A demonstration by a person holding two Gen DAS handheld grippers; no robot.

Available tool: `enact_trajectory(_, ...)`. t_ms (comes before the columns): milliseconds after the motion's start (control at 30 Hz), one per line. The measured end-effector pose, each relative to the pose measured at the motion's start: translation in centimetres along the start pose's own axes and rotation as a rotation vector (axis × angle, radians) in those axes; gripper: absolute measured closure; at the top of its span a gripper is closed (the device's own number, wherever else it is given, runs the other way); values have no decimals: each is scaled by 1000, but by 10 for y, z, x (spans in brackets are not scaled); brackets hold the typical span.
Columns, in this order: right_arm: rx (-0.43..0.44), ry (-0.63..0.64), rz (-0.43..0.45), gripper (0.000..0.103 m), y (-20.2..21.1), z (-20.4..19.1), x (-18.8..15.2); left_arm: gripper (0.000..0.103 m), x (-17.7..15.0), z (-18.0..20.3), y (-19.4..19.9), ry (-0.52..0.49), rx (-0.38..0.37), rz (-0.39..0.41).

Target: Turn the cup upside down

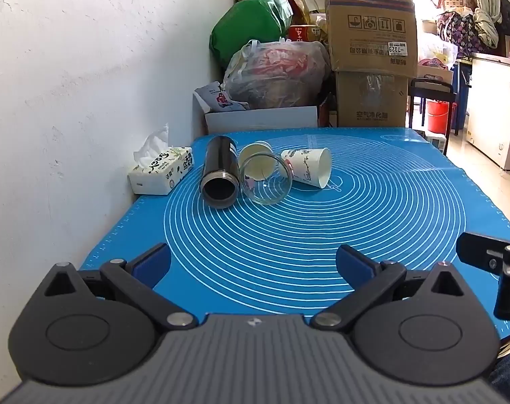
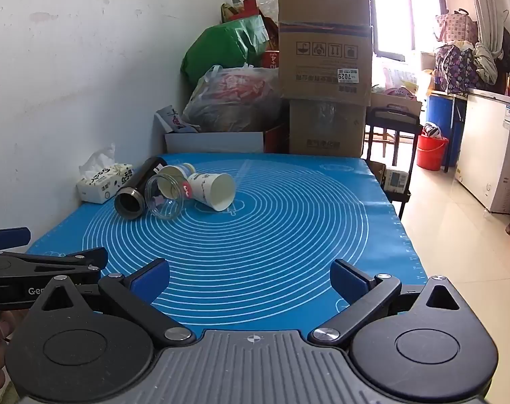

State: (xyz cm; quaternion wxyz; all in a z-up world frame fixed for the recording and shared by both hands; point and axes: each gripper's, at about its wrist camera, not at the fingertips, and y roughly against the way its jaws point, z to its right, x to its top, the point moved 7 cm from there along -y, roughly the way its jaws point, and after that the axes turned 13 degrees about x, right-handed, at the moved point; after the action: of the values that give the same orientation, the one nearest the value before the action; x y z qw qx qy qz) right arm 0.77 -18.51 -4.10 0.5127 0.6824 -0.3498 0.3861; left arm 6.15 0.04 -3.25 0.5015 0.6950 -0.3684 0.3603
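cluttered room, blue ringed mat [image 1: 288,242] on table against white wall. four vessels lie on their sides at far left of mat: black flask [image 1: 219,175], glass cup [image 1: 266,180], paper cup [image 1: 308,166], second paper cup [image 1: 255,155] behind the glass. left gripper [image 1: 253,266] and right gripper [image 2: 249,277] both spread wide, empty, well apart from cups. step: approach not begun. next: reach one cup, close on wall, rotate rim down.
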Motion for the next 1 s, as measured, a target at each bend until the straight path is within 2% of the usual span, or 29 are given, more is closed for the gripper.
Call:
enact_trajectory(133,0,1,4,0,0,0,0,0,-3,5,4,-16,15,14)
enact_trajectory(1000,-2,5,-1,0,-2,-3,-1,0,-1,5,-1,-10,-1,2)
